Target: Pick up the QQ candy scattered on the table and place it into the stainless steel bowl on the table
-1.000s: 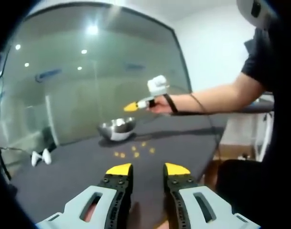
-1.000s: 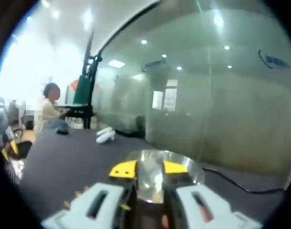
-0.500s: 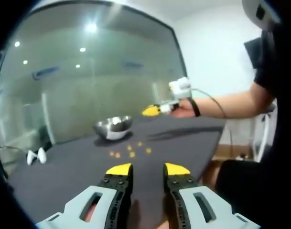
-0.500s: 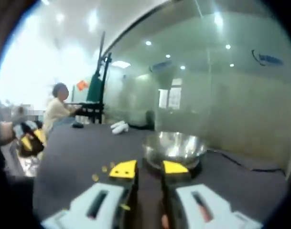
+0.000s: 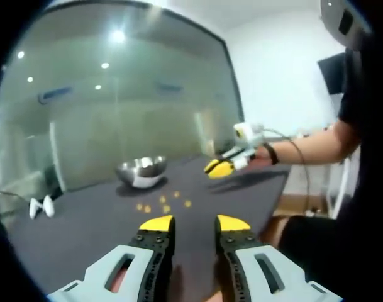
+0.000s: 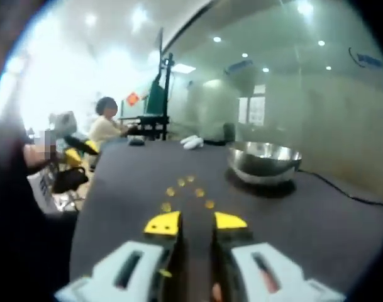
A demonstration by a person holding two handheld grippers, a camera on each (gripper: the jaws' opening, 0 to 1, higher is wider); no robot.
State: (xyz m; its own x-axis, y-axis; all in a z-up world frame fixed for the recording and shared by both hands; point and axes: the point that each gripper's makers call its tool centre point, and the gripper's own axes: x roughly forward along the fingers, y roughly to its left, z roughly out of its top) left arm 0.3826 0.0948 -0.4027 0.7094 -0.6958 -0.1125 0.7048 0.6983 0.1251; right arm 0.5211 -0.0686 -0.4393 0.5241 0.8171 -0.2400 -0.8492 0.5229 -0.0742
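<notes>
Left gripper view. The left claw rises from the lower edge with its yellow-tipped jaws a narrow gap apart and nothing between them, held above the near part of the dark bench. Several pieces of QQ candy lie loose on the bench surface, just in front of the stainless steel bowl, which stands upright toward the far edge by the glass wall. The right claw enters from the right, carried on the person's outstretched arm, low over the bench and beside the candy; whether its tips are parted cannot be told here. A small white object rests at the far left of the bench.

Right gripper view. The right claw points along the bench with jaws narrowly parted and empty. The QQ candy lies ahead of the tips; the stainless steel bowl stands beyond and to the right, well apart from the tips, its contents not visible. A cable runs along the bench behind the bowl. A white object lies at the far end, and a seated person is in the background.

Progress, as judged: the candy visible is not yet collected; most of the task appears to remain. Nothing stands between candy and bowl.
</notes>
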